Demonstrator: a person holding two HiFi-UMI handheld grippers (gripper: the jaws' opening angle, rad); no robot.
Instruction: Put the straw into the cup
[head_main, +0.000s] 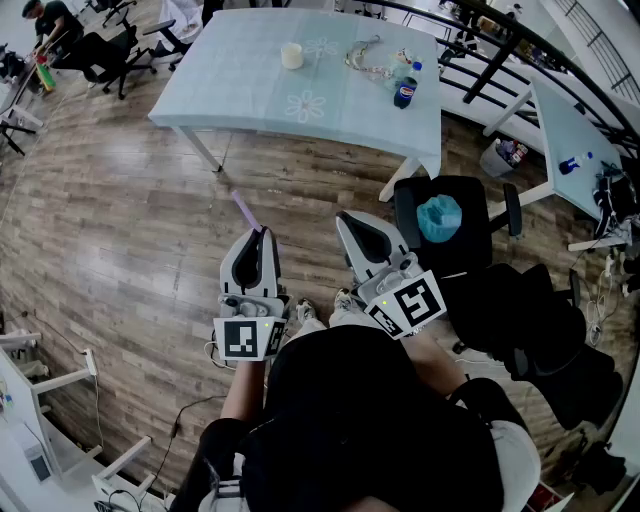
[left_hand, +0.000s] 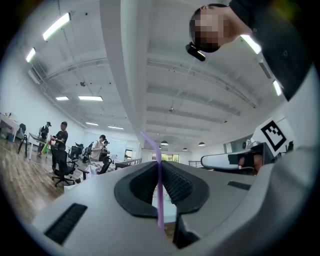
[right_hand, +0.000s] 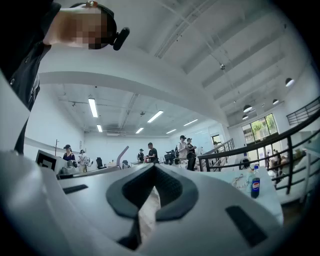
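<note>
A thin purple straw sticks forward out of my left gripper, whose jaws are shut on it. In the left gripper view the straw runs upright between the black pads and bends left above them. My right gripper hovers just right of the left one, level, with its jaws shut and nothing visibly held. The white cup stands far ahead on the pale blue table, well apart from both grippers, which hang over the wooden floor.
A cola bottle and a tangle of cord lie on the table's right part. A black office chair with a teal bundle stands right of my grippers. A black railing and another table are further right. People are at the far left.
</note>
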